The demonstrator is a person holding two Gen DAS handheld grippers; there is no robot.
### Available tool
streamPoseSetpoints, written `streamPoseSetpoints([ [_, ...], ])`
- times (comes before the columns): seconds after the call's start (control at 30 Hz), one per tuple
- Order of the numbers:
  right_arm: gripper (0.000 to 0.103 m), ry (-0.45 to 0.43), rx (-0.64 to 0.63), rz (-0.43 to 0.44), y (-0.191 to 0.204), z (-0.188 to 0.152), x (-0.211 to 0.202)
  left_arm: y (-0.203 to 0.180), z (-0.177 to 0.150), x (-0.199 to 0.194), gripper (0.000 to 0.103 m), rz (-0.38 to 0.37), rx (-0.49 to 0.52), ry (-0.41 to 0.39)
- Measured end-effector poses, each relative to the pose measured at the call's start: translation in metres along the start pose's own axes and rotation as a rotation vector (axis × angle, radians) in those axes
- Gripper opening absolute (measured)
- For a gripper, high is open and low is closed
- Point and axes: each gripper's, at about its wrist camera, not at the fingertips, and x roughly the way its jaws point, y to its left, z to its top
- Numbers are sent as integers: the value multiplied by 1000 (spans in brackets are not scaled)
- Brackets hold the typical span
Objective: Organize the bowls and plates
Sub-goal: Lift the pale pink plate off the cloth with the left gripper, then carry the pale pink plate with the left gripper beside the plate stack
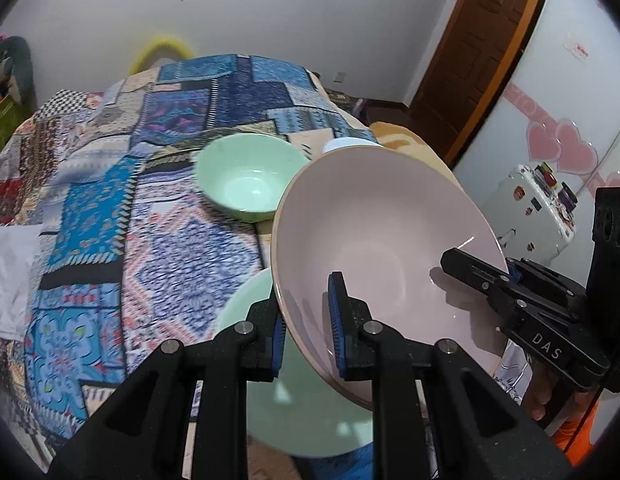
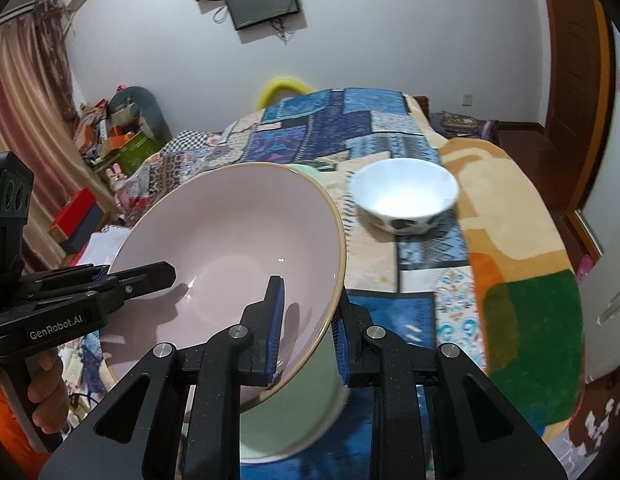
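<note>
Pink bowl (image 1: 389,248) is up off the bed, tilted, carried between both claws above a pale green plate (image 1: 302,412) that lies on the patchwork cover (image 1: 110,208). Left gripper (image 1: 306,336) pinches the near rim, one blue pad inside the wall, the other outside; right gripper (image 2: 306,340) pinches the opposite rim the same way. Both sets of jaws are pressed nearly together with only the thin wall between them. Bowl looks glazed ceramic: stiff, smooth, likely slippery against the pads, moderately heavy for its width, and breakable if dropped. Rim is the only place thin enough to take; two opposed rim grips seem right, since a single pinch would let it swing. Worth keeping the two hands moving together so the wall is not twisted. A green bowl (image 1: 250,184) sits further up the cover, and a white bowl (image 2: 405,196) with dark spots beside it, both clear of the carried bowl.
</note>
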Motion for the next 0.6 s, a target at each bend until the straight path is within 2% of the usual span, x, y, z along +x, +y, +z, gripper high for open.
streamPoseSetpoints([
  [0.27, 20, 4, -56, 55, 46, -3, 9, 43, -20, -35, 19, 42, -53, -21],
  [0.6, 21, 51, -125, 123, 99, -12, 32, 99, -52, -66, 19, 107, -146, -32],
])
